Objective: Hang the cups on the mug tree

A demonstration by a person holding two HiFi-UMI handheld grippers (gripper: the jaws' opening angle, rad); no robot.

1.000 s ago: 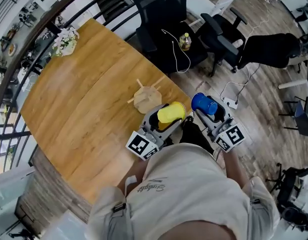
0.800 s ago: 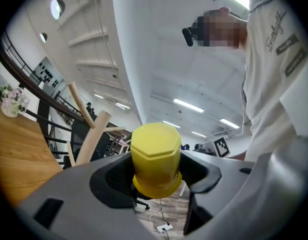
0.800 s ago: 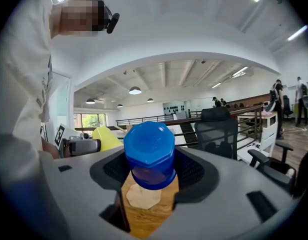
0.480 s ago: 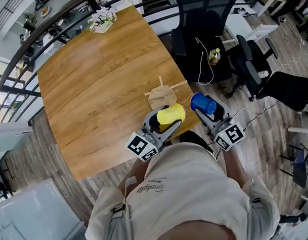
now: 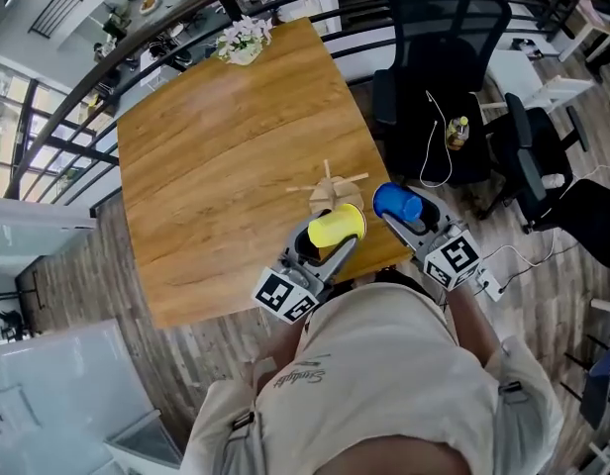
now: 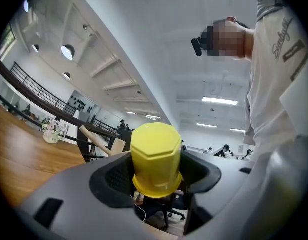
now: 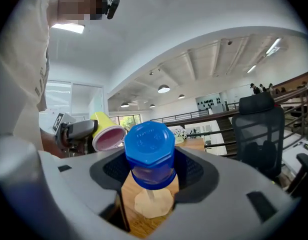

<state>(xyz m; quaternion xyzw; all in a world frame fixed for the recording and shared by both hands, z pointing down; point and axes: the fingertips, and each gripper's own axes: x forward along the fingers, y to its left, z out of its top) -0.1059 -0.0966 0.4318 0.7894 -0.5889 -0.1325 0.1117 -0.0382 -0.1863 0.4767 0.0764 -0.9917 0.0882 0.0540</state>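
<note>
Head view: the person is standing at the near edge of the wooden table (image 5: 206,156). The left gripper (image 5: 330,237) is clamping a yellow cup (image 5: 337,226) and the right gripper (image 5: 409,216) is clamping a blue cup (image 5: 396,204). Both cups are hovering just beside the wooden mug tree (image 5: 330,188), which stands close to the table's near edge. The step in hand appears to be the approach, and it would probably go best one cup at a time: line the open mouth up with a free peg, then slide it on before the jaws let go. The person's torso is covering both hands, and the cups are hiding part of the tree, so its pegs cannot be counted. Left gripper view: the jaws are pressing on the yellow cup's lower flared end, with its octagonal end towards the camera. One slanting peg (image 6: 91,136) is showing at the left, and the rest of the tree is cut off. Right gripper view: the jaws are gripping the blue cup in the same manner, and the tree's round base (image 7: 153,201) is lying below it. Whether either cup has a handle cannot be made out.
</note>
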